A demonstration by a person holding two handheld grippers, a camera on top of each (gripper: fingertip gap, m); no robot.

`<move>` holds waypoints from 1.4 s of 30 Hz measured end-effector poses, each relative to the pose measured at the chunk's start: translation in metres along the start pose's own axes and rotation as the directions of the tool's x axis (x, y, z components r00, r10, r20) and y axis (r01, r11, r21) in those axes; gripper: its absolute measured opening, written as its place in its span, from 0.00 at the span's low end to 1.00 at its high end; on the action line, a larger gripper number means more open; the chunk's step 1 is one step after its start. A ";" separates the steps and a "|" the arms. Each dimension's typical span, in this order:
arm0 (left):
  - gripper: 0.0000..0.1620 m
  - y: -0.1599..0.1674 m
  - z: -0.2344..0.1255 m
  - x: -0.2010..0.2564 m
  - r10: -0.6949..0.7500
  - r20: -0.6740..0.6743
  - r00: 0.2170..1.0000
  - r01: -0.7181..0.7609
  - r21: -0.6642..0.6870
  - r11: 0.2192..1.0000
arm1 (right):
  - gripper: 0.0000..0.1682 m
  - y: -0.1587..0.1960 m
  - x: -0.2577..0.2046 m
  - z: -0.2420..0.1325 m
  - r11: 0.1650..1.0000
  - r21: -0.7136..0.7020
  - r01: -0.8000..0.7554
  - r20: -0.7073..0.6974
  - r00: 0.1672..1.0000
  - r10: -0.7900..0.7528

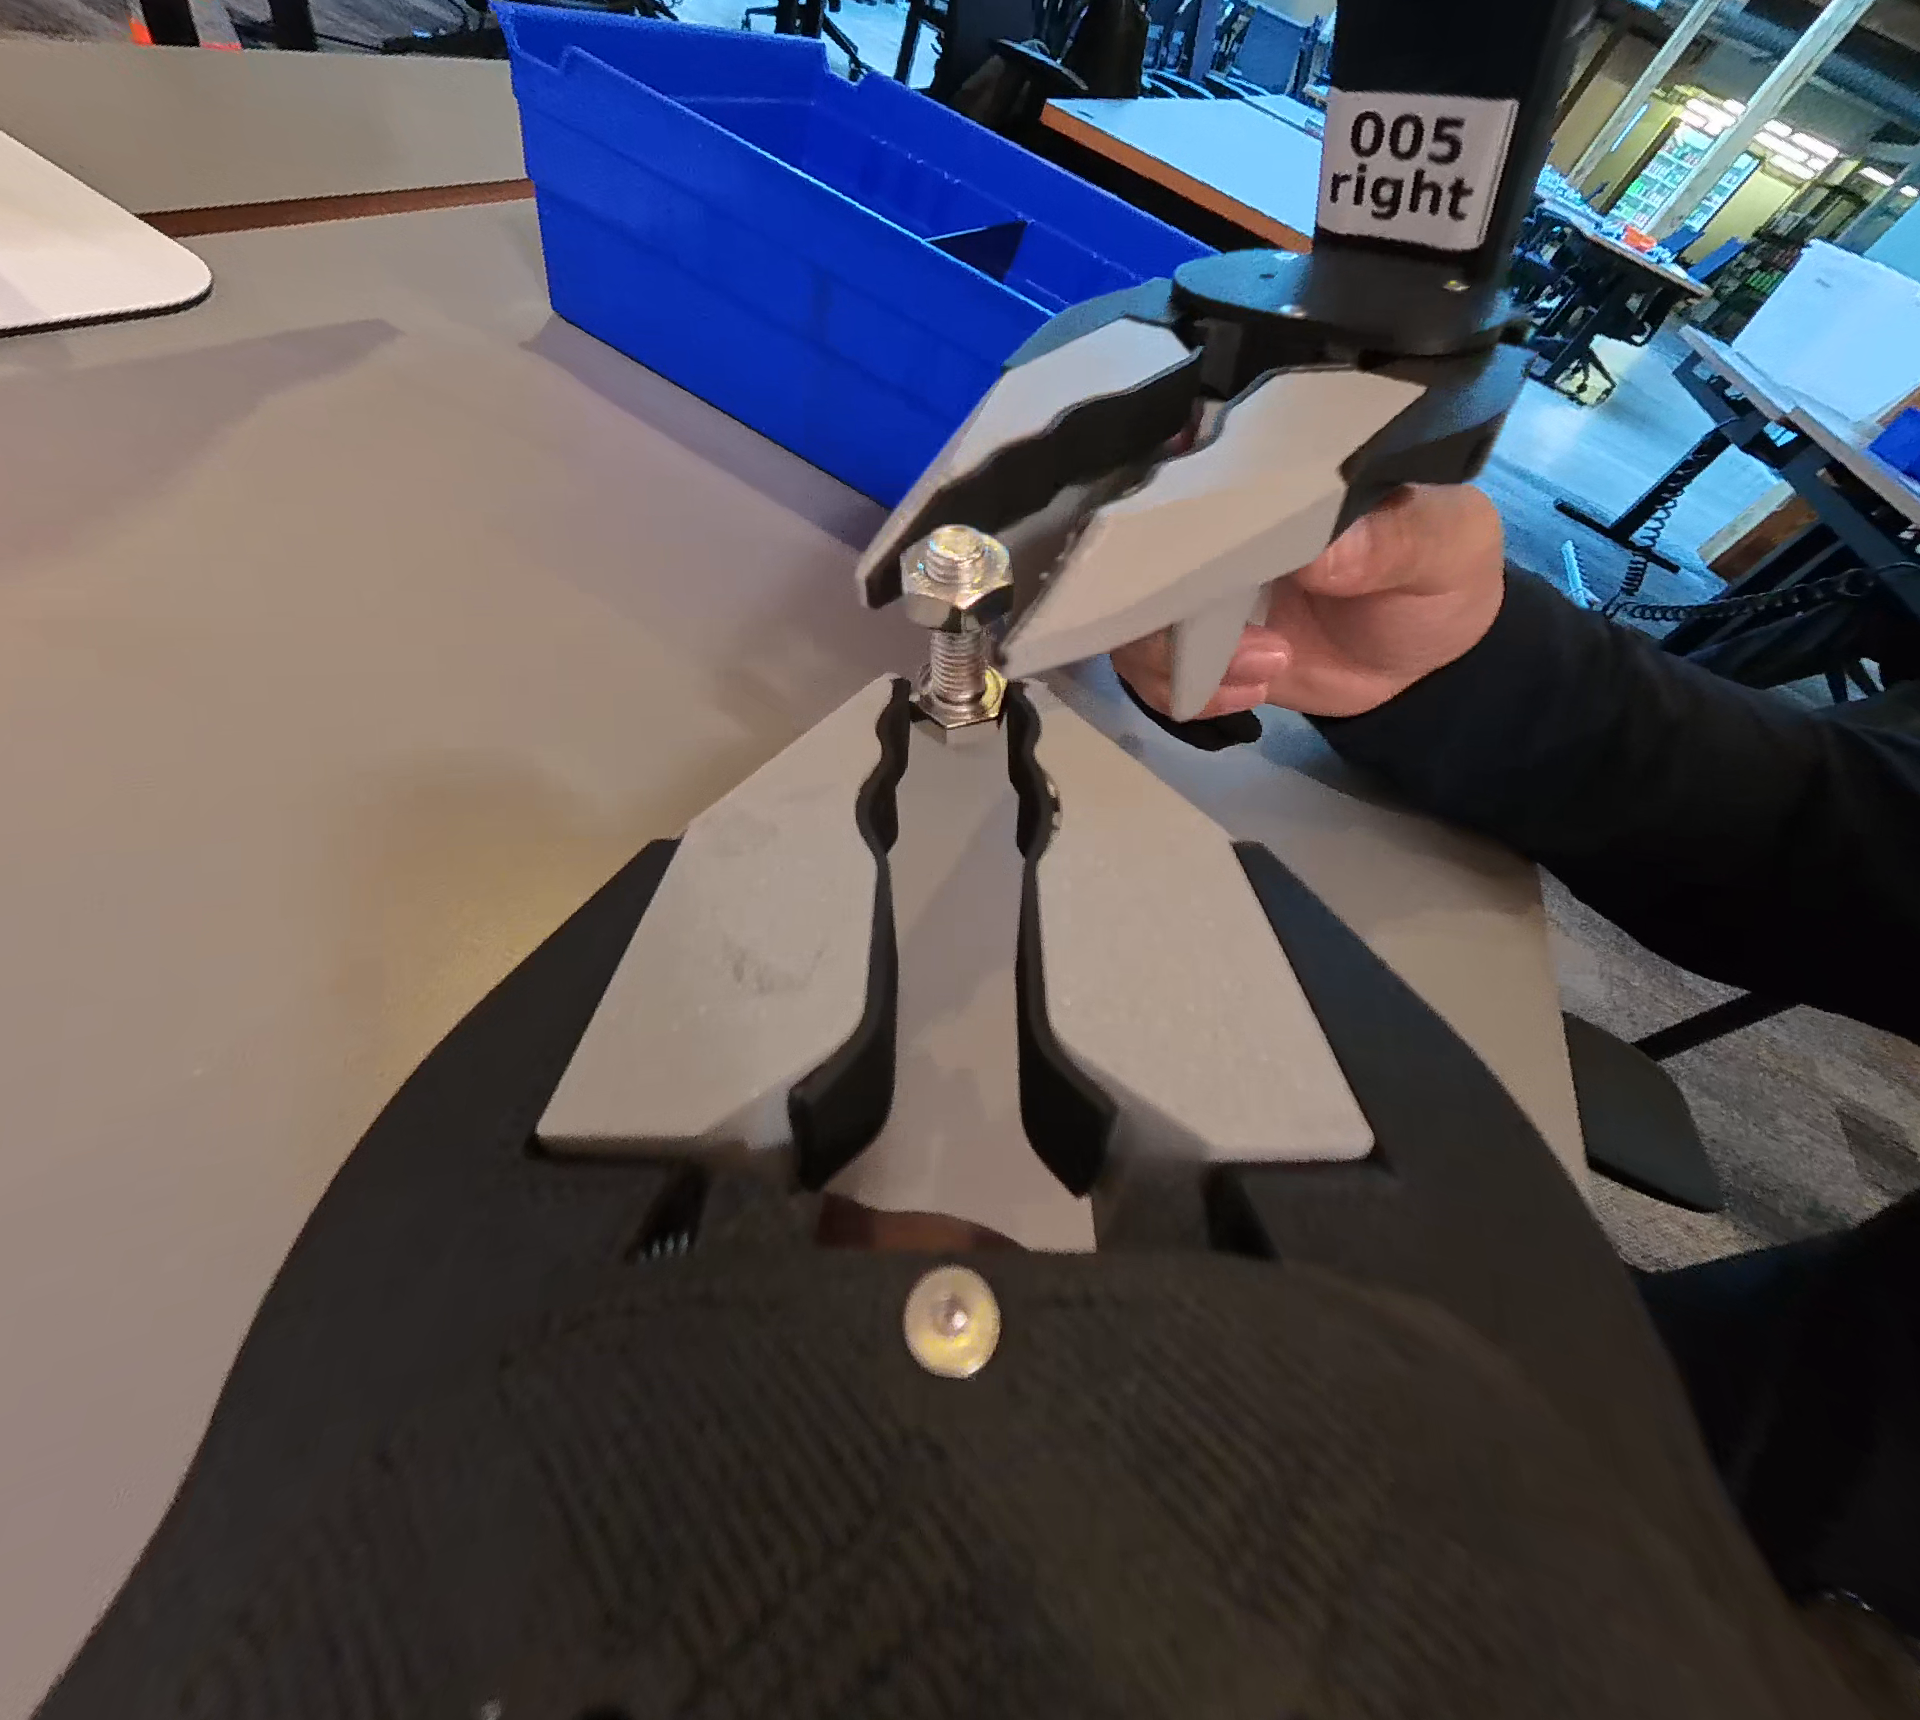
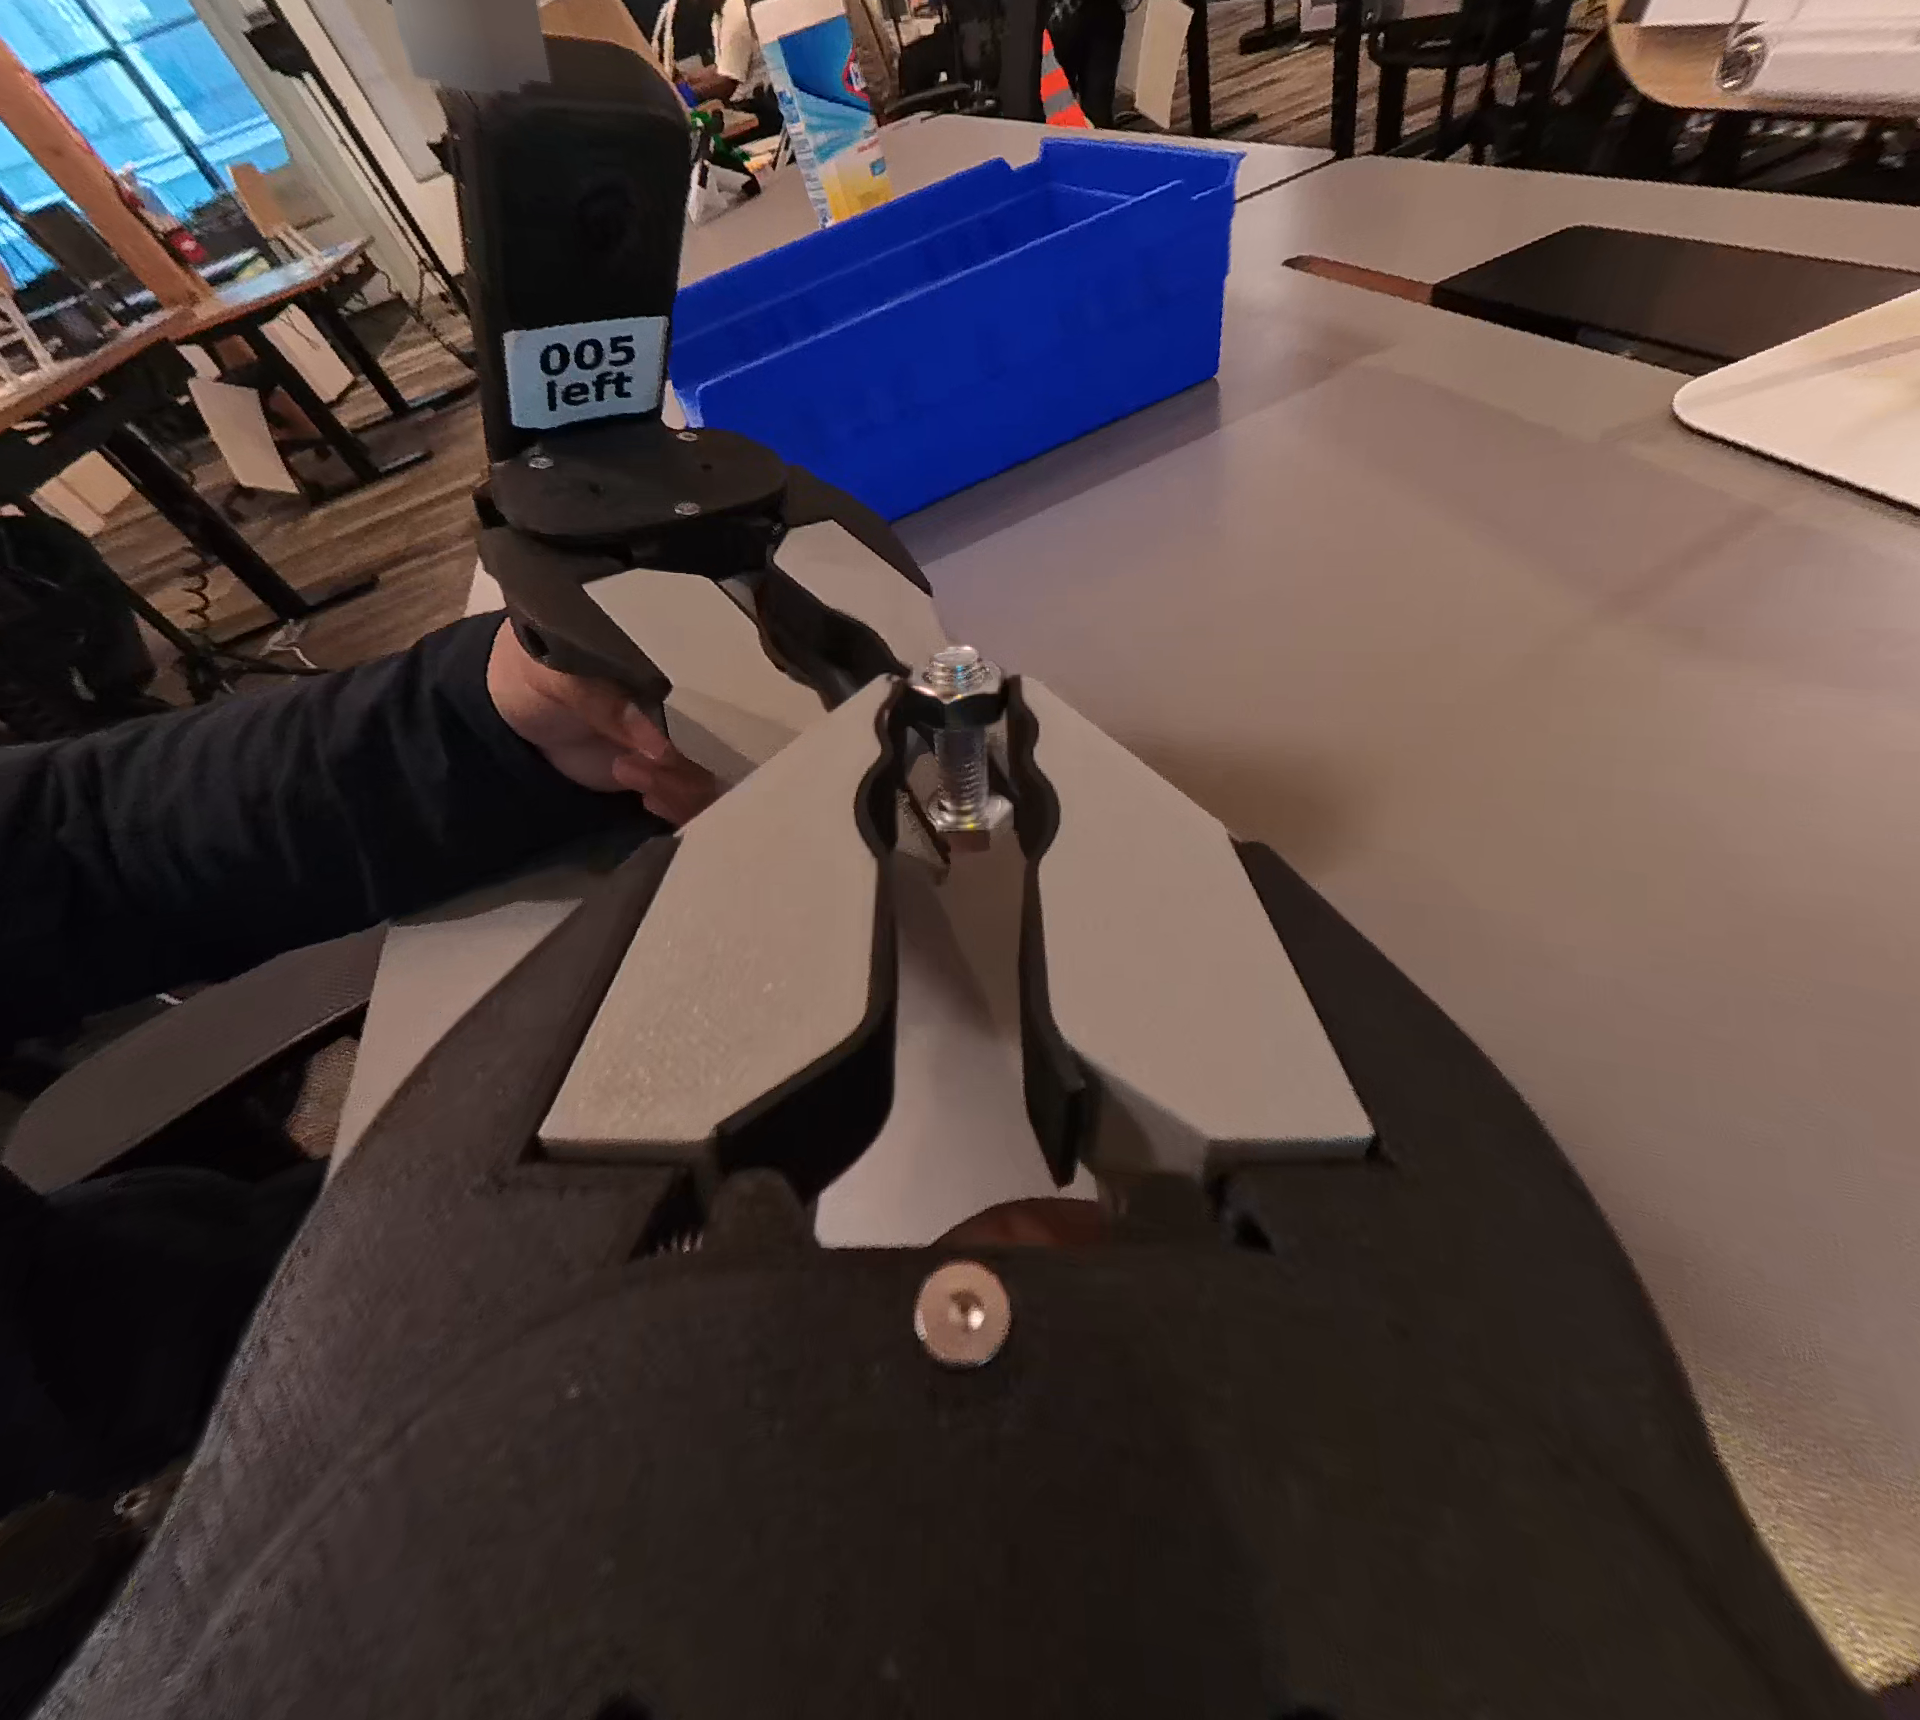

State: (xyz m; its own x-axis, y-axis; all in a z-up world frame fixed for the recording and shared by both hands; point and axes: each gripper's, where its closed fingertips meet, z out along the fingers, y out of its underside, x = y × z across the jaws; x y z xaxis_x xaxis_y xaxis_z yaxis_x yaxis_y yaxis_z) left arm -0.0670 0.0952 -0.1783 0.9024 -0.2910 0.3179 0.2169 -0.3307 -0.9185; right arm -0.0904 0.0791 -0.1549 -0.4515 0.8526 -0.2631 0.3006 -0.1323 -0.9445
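Steel bolt [image 1: 954, 631] upright between two claws, head end down, just above the grey worktop [image 1: 364, 631].
Left claw [image 1: 957, 714] pinches the lower hex head; right claw [image 2: 957, 714] is closed narrow on the hex nut [image 1: 956, 584] near the threaded tip. Zinc-bright thread, faceted nut, matte grey fingers [image 1: 748, 932] with wavy black pads. Blue plastic bin [image 1: 790, 257] stands behind, well apart. White flat slab [image 1: 83, 247] lies at the worktop edge.
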 end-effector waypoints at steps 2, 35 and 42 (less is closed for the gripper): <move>0.10 0.000 0.001 0.000 0.005 0.002 1.000 -0.005 -0.003 1.000 | 0.09 0.000 0.002 0.000 1.000 -0.004 0.021 -0.021 1.000 -0.021; 0.04 -0.008 -0.007 -0.001 0.099 0.034 0.995 -0.100 0.035 0.994 | 0.09 0.000 0.001 -0.002 0.999 -0.003 -0.049 0.012 0.999 0.049; 0.04 -0.013 -0.011 -0.014 0.057 0.093 0.994 -0.063 0.058 0.996 | 0.09 -0.006 0.007 -0.007 0.998 0.036 -0.055 -0.017 0.998 0.055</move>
State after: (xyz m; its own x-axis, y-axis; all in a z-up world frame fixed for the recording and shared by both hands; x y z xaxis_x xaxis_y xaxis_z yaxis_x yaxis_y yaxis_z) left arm -0.0863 0.0935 -0.1685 0.9440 -0.2247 0.2416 0.1812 -0.2590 -0.9487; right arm -0.0899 0.0893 -0.1497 -0.4202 0.8522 -0.3118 0.2942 -0.1972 -0.9352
